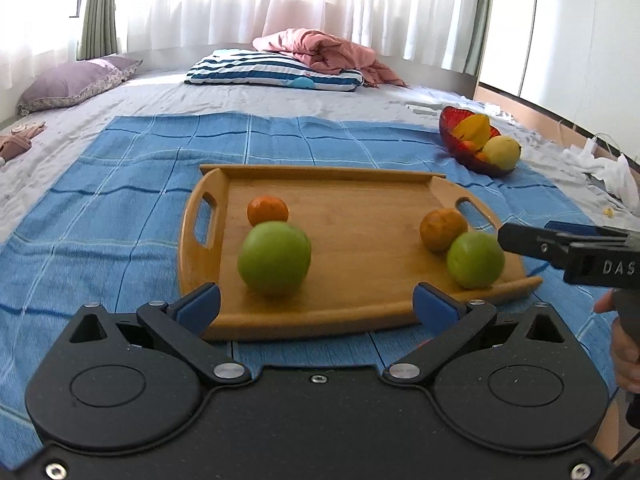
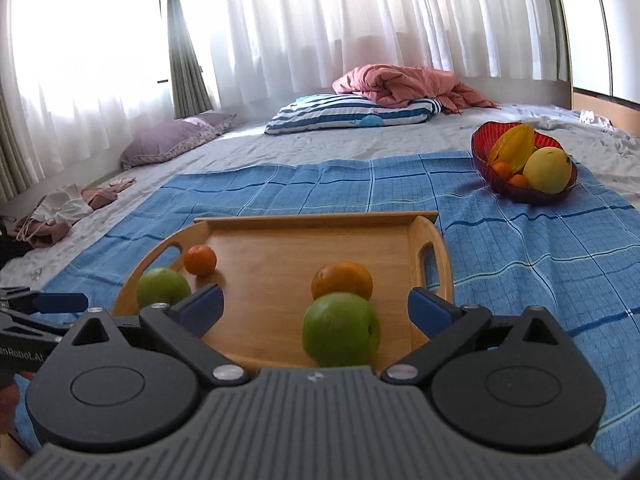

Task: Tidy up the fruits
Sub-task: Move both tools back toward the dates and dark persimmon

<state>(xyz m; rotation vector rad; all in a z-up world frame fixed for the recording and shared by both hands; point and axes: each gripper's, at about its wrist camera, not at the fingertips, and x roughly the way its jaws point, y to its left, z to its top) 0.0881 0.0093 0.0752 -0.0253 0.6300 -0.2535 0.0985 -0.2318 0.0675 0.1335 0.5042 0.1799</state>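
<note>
A wooden tray (image 1: pixel 332 184) with a handle hole at each end sits on a blue checked cloth (image 1: pixel 120 200) spread on a bed. Four round fruits lie on it in two pairs. On the left side, a big green fruit (image 1: pixel 274 257) sits in front of a small orange one (image 1: pixel 267 210), and the two touch. On the right side, a smaller green fruit (image 1: pixel 475 260) sits just beside a dull orange one (image 1: pixel 443 229), close to the tray's front edge. The green ones are smooth and shiny; the right orange looks a bit brown.

A red glass bowl (image 2: pixel 480 148) stands well apart on the far right of the cloth. It holds a yellow star fruit (image 2: pixel 514 146), a pale yellow fruit (image 2: pixel 547 170) and small orange ones.

The left gripper (image 1: pixel 316 300) has its blue tips spread wide over the tray's front edge, with nothing in them. The right gripper (image 2: pixel 316 306) is also wide open and grips nothing; the nearer green fruit (image 2: pixel 341 330) lies between its tips without touching them.
</note>
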